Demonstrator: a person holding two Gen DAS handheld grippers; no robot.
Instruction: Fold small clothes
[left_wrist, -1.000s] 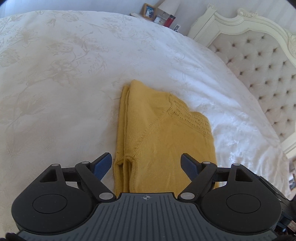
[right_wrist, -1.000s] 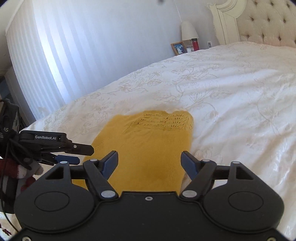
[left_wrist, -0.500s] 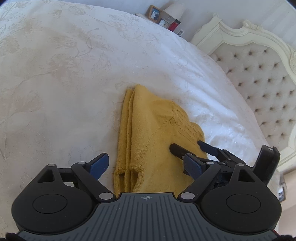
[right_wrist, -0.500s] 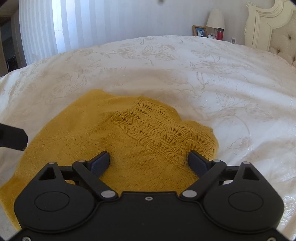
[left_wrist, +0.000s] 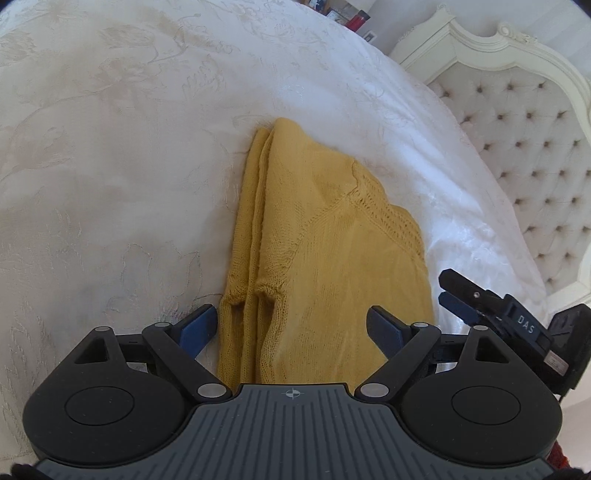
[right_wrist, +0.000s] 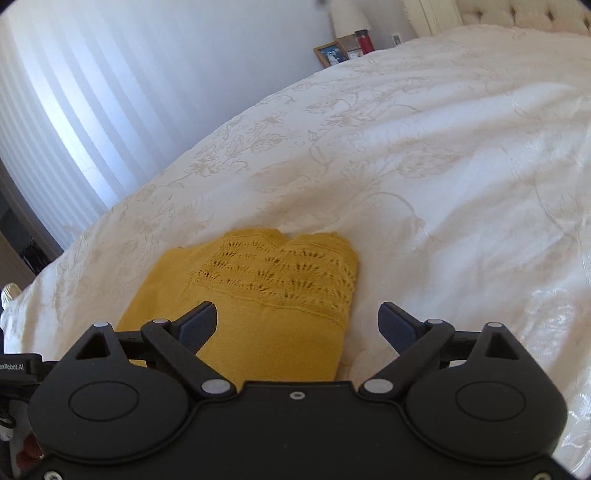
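Fingers (left_wrist: 199, 326) of the left gripper (left_wrist: 293, 328) spread wide, nothing between them, poised over the near end of the folded yellow knit top (left_wrist: 332, 254). Right gripper (right_wrist: 297, 325) likewise spread wide, nothing gripped, one finger over the knit and the other over the bedspread (right_wrist: 443, 155) just past its edge. Top lying flat on the white floral bedspread, folded into a narrow stack, lace yoke toward the far end in the right wrist view. Tufted headboard (left_wrist: 524, 140) off to one side; picture frame (right_wrist: 331, 54) and red candle (right_wrist: 365, 40) by the far wall.
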